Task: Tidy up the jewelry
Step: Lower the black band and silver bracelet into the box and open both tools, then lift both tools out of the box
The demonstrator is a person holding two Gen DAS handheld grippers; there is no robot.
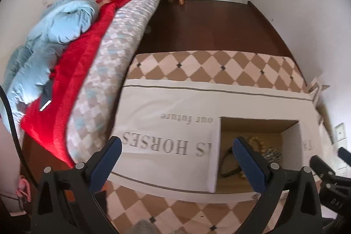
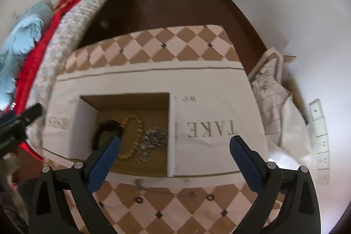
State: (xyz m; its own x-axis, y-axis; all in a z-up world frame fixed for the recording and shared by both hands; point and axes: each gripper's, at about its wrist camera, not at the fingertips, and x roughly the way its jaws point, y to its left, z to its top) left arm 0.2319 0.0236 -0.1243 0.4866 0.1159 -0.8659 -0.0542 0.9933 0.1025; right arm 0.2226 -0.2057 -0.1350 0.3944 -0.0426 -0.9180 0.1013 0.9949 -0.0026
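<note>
A white printed box lies on the checkered table top, its flaps parted over an open compartment. Inside lie a wooden bead bracelet, a silver chain piece and a black band. Two small rings and a thin chain rest on the table in front of the box. My right gripper hangs open above the compartment's right edge, holding nothing. My left gripper hangs open over the box's left flap, also with nothing in it; the beads show beside its right finger.
A bed with a red blanket and blue bedding runs along the left. Dark wood floor lies beyond the table. A folded cloth and a white power strip sit to the right by the wall.
</note>
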